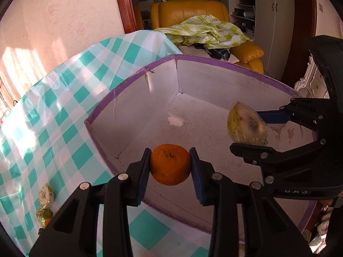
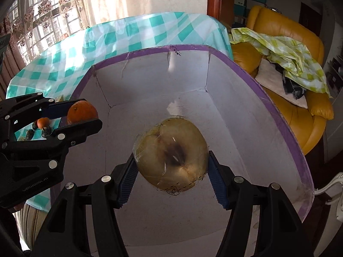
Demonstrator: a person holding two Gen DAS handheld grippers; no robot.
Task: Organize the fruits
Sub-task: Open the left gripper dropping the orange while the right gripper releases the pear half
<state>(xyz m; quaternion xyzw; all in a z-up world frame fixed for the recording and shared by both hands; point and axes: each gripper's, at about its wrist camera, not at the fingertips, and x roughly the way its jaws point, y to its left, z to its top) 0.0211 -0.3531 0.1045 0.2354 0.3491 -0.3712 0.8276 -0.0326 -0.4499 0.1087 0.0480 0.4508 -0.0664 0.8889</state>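
My left gripper (image 1: 170, 166) is shut on an orange (image 1: 170, 163) and holds it over the near left part of a big white cardboard box with a purple rim (image 1: 214, 61). The same orange (image 2: 82, 112) shows at the left of the right wrist view, in the left gripper (image 2: 80, 113). My right gripper (image 2: 171, 167) is shut on a plastic-wrapped yellowish half fruit with a dark core (image 2: 170, 154), above the box floor (image 2: 225, 128). In the left wrist view that wrapped fruit (image 1: 246, 126) hangs at the right in the right gripper (image 1: 249, 128).
The box sits on a table under a teal-and-white checked cloth (image 1: 53, 111). More wrapped fruit (image 1: 45, 197) and a small orange (image 2: 43, 122) lie on the cloth left of the box. A yellow armchair (image 1: 188, 10) with a green checked cloth stands behind.
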